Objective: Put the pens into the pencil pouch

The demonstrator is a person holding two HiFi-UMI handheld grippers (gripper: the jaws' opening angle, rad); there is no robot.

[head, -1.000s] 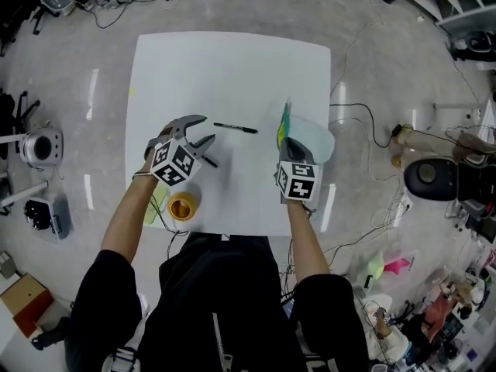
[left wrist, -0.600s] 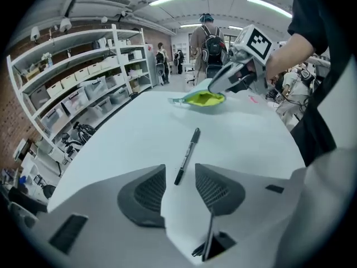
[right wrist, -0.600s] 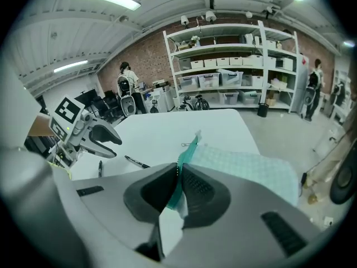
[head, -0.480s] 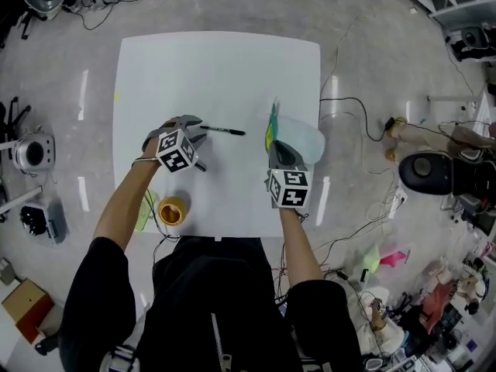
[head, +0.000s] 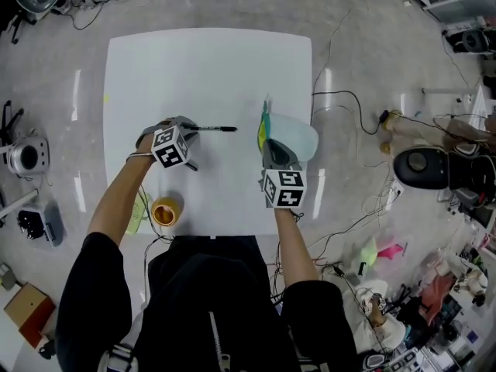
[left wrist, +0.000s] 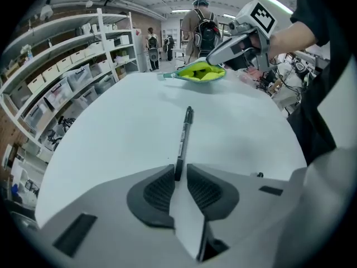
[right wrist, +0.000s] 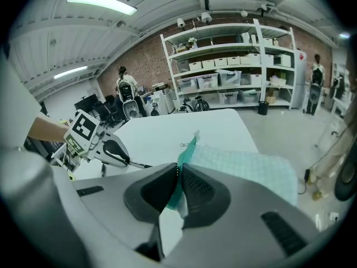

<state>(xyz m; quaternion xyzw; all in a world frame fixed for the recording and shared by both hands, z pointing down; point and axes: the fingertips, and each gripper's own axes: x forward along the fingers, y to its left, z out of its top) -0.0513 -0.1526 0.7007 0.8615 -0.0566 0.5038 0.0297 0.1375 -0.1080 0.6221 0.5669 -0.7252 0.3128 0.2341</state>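
Observation:
A black pen [head: 213,129] lies on the white table [head: 209,60] near its middle. My left gripper [head: 188,129] is lowered over the pen's left end. In the left gripper view the pen [left wrist: 182,138] runs away from my left gripper [left wrist: 178,169]; its jaws are closing, the pen's near end sits between them and the pads meet it. The pencil pouch [head: 293,136], pale mint with a yellow-green lining, lies at the table's right edge. My right gripper [head: 269,144] is shut on the pouch's opening edge. The right gripper view shows the pouch [right wrist: 245,169] with its teal zipper edge pinched in my right gripper [right wrist: 179,175].
An orange tape roll [head: 163,212] and yellow-green sticky notes [head: 140,210] lie at the table's near left corner. Cables and a round black device [head: 418,165] are on the floor to the right. Shelves and people stand in the background of both gripper views.
My left gripper has come down onto the pen's left end and its jaws have narrowed around it. The right gripper has kept its hold on the pouch.

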